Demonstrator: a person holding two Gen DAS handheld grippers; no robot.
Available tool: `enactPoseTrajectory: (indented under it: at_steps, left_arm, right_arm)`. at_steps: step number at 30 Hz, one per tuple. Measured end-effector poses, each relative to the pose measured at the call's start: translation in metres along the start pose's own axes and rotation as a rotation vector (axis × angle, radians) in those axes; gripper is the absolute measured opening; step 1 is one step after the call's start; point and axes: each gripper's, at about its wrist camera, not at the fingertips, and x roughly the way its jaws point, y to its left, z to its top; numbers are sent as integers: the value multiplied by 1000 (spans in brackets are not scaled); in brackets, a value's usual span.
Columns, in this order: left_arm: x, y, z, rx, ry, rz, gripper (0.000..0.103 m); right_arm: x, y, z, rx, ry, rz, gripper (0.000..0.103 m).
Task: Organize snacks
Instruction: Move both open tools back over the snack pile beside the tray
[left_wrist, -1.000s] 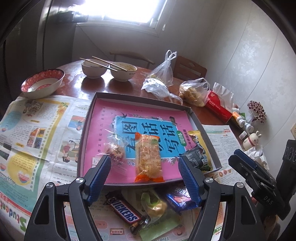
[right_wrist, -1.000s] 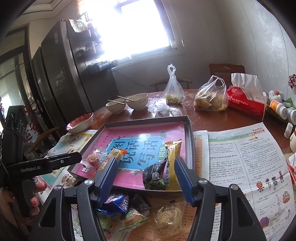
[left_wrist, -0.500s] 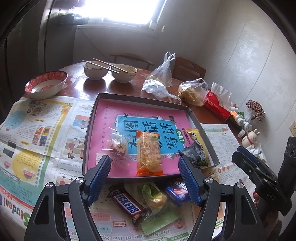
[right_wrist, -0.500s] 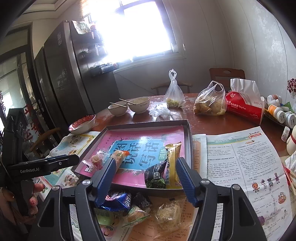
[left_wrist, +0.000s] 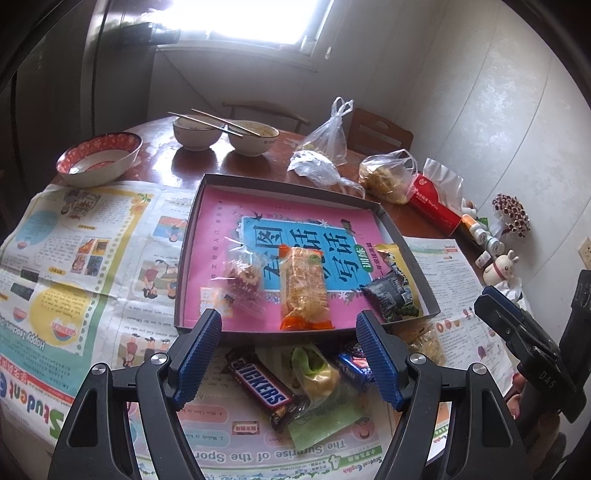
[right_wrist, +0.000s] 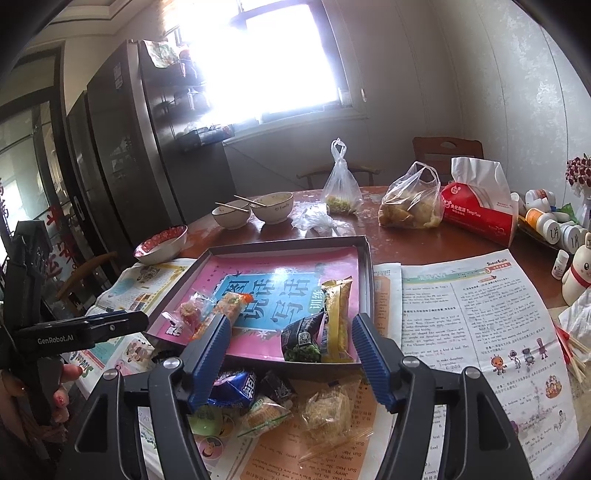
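A dark tray (left_wrist: 186, 236) (right_wrist: 364, 258) lined with a pink book holds a clear candy bag (left_wrist: 240, 280), an orange-ended cracker pack (left_wrist: 303, 288) (right_wrist: 231, 304), a black-green pack (left_wrist: 391, 295) (right_wrist: 303, 338) and a yellow pack (right_wrist: 336, 314). Loose snacks lie on newspaper in front of it: a Snickers bar (left_wrist: 260, 386), a green-yellow pack (left_wrist: 317, 373), a blue pack (left_wrist: 352, 363) (right_wrist: 232, 386) and a clear noodle pack (right_wrist: 327, 406). My left gripper (left_wrist: 290, 356) is open and empty above the loose snacks. My right gripper (right_wrist: 290, 363) is open and empty above them too.
Newspapers (left_wrist: 74, 258) (right_wrist: 480, 314) cover the near table. Behind the tray stand two bowls with chopsticks (left_wrist: 225, 134), a red-patterned bowl (left_wrist: 98, 158), plastic bags (right_wrist: 410, 201), a red tissue pack (right_wrist: 480, 206) and small bottles (right_wrist: 546, 225). Each gripper shows in the other's view (left_wrist: 524, 332) (right_wrist: 81, 328).
Both grippers have drawn back and up a little, so more of the loose snacks in front of the tray shows. Both stay open and empty.
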Motion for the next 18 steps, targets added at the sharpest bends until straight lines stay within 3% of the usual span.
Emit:
enactPoseTrajectory:
  at_steps: [8, 18]
  left_arm:
    - [-3, 12, -5, -20, 13, 21, 77]
    - [12, 24, -18, -52, 85, 38, 77]
  right_arm:
    - [-4, 0, -7, -3, 7, -8, 68]
    - [-5, 2, -13, -9, 19, -12, 69]
